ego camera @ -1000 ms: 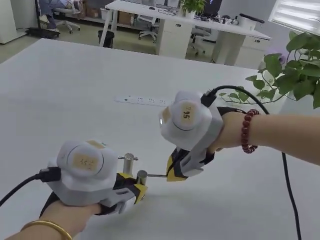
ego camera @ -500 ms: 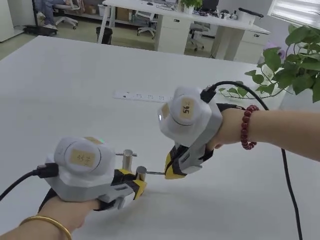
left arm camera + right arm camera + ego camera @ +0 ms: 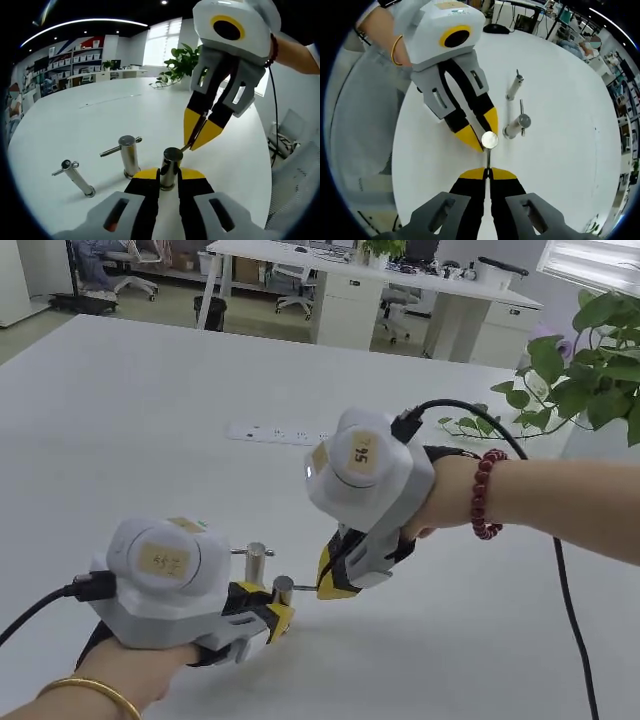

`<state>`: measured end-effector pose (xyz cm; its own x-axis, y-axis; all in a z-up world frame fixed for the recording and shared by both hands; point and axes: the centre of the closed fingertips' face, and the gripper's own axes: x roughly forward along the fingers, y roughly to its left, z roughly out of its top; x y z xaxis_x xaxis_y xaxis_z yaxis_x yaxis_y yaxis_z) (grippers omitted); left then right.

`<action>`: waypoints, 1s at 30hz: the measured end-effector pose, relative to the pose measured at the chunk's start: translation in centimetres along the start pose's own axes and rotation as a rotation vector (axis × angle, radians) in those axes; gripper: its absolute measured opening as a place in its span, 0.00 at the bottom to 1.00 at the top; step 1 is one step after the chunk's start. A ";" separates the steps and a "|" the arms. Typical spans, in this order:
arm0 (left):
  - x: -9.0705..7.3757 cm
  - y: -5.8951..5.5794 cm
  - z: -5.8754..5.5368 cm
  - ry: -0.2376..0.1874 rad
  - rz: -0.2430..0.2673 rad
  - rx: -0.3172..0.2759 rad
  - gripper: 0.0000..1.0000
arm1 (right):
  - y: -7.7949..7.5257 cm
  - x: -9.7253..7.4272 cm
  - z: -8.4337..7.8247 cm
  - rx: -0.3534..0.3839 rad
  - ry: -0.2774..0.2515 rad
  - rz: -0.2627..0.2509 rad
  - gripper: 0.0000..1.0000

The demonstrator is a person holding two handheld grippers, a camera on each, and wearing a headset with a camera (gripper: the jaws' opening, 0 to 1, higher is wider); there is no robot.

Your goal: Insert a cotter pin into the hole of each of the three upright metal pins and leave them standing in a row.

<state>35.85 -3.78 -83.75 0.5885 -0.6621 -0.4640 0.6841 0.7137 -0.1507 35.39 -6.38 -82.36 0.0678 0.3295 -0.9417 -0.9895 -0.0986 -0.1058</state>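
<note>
- Between the yellow-tipped jaws of the left gripper (image 3: 169,176), a short upright steel pin (image 3: 172,157) with a flat round head is clamped low on its shank. The jaws are closed to the shank's width, and the pin's base sits on the white tabletop (image 3: 150,420).
- A thin wire cotter pin (image 3: 488,160) is pinched at its rear end by the right gripper (image 3: 488,173). Its jaws are almost together, with only the wire between them.
- Key relation: the cotter's long axis is laid roughly level, straight out along the right jaws and crosswise to the clamped pin's vertical axis. The tip is aimed at the side of the head.
- The tip is at the head — whether it has entered the hole cannot be told.
- The next push is judged to run along the wire's own axis, with the left gripper acting only as a brace. Any yaw would likely skate the tip off the round head.
- Just behind, a second steel pin (image 3: 130,157) stands upright with a cotter through it. A third steel pin (image 3: 77,176), also fitted, appears to lie tilted on the table apart from the others — it is yet to be stood in the row.
</note>
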 end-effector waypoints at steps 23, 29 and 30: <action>0.0 -0.1 -0.1 0.004 0.015 -0.027 0.12 | 0.0 0.1 1.3 0.079 -0.077 -0.012 0.05; 0.0 0.0 0.0 0.005 0.017 -0.031 0.12 | -0.4 -0.5 0.8 0.119 -0.103 -0.024 0.08; 0.1 0.0 0.0 0.005 0.017 -0.034 0.12 | -0.2 -0.4 0.9 0.120 -0.108 -0.019 0.08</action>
<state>35.84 -3.83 -83.79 0.5975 -0.6487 -0.4714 0.6588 0.7323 -0.1727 35.48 -5.64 -81.63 0.0785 0.4301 -0.8994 -0.9968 0.0188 -0.0779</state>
